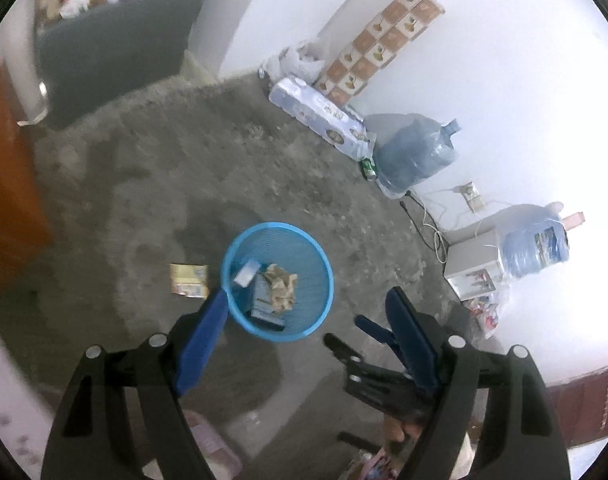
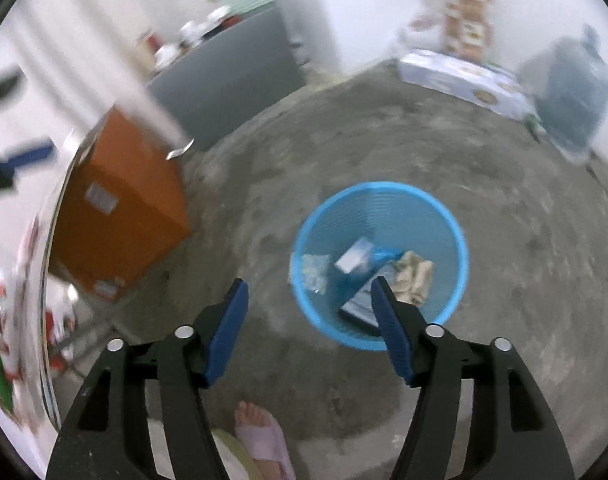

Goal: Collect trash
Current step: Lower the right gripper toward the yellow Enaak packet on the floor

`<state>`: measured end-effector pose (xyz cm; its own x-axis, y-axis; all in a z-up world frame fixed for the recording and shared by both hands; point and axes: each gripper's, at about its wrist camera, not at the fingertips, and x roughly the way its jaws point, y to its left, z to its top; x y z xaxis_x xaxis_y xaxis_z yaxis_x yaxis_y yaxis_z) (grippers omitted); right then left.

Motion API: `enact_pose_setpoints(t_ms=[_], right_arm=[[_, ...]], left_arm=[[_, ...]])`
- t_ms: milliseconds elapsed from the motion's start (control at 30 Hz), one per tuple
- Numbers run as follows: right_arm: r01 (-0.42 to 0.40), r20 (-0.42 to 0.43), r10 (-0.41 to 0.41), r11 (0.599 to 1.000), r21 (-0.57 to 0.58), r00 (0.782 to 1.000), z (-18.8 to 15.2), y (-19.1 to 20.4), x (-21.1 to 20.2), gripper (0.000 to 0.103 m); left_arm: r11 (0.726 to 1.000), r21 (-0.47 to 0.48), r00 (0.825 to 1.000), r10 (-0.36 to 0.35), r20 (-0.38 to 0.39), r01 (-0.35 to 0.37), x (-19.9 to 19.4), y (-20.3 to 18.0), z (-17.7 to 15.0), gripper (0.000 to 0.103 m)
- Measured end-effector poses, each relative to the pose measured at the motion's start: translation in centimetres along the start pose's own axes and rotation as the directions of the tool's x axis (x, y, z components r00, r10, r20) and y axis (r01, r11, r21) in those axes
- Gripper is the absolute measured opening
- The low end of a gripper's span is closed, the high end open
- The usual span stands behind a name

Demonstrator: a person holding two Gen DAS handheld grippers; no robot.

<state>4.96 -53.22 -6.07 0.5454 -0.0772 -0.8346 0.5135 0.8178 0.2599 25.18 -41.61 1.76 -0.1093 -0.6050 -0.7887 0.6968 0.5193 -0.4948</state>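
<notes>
Two grippers hang above the floor, both with blue pads spread wide and nothing between them: the left gripper (image 1: pixel 308 300) and the right gripper (image 2: pixel 308 290). Below them stands one round blue mesh bin (image 1: pixel 322 268), upright on the grey concrete. Inside lie a crumpled beige paper (image 1: pixel 280 286), a small pale box (image 1: pixel 247 272) and a blue carton (image 1: pixel 263 300). One yellow packet (image 1: pixel 189 280) lies flat just beside the bin; its print is too blurred to read. Two water jugs (image 1: pixel 414 152) stand by the white wall.
</notes>
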Motion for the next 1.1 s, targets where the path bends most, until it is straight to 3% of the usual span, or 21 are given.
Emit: enact_pose_setpoints(t_ms=[133, 233, 333, 433, 500, 533, 700, 867, 933, 1100], right_arm=[[-0.051, -0.063, 0.041, 0.984, -0.171, 0.997, 0.4, 5.7, 2.9, 0.07], [-0.042, -0.125, -0.006, 0.928, -0.371, 0.992, 0.3, 10.5, 7.1, 0.08], [-0.054, -0.23, -0.082, 0.847, -0.528, 0.97, 0.3, 13.5, 13.5, 0.08], [-0.079, -0.356, -0.189, 0.782, -0.618, 0.915, 0.5, 14.7, 21.1, 0.082], [-0.065, -0.409, -0.277, 0.756, -0.651, 0.87, 0.6, 14.8, 26.0, 0.082], [-0.077, -0.44, -0.3, 0.749, -0.658, 0.846, 0.7, 14.6, 28.0, 0.084], [-0.13, -0.546, -0.41, 0.702, -0.701, 0.731, 0.8, 13.7, 36.8, 0.095], [-0.109, -0.556, -0.54, 0.649, -0.753, 0.632, -0.2, 12.1, 43.4, 0.095], [-0.103, -0.554, -0.565, 0.638, -0.763, 0.611, -0.2, 11.5, 45.2, 0.095], [-0.12, -0.58, -0.62, 0.622, -0.774, 0.529, -1.4, 10.1, 49.1, 0.095]], left_arm=[[0.998, 0.006, 0.996, 0.061, 0.068, -0.062, -7.3, 1.7, -1.3, 0.093], [0.994, -0.007, 0.988, 0.113, 0.109, -0.113, -12.5, 4.0, -3.2, 0.095], [0.988, -0.018, 0.977, 0.157, 0.142, -0.156, -16.5, 6.7, -5.3, 0.095], [0.977, -0.011, 0.955, 0.211, 0.206, -0.213, -20.0, 9.3, -7.1, 0.097], [0.961, -0.022, 0.925, 0.273, 0.262, -0.277, -22.2, 11.2, -7.9, 0.098], [0.95, -0.043, 0.907, 0.309, 0.285, -0.31, -23.4, 12.6, -8.2, 0.098], [0.919, -0.18, 0.862, 0.392, 0.322, -0.351, -27.1, 19.0, -8.7, 0.098], [0.903, -0.276, 0.839, 0.413, 0.354, -0.329, -29.2, 23.5, -9.2, 0.098], [0.905, -0.286, 0.838, 0.406, 0.365, -0.314, -29.4, 24.4, -9.4, 0.098], [0.91, -0.283, 0.827, 0.399, 0.396, -0.304, -29.5, 25.4, -10.3, 0.098]])
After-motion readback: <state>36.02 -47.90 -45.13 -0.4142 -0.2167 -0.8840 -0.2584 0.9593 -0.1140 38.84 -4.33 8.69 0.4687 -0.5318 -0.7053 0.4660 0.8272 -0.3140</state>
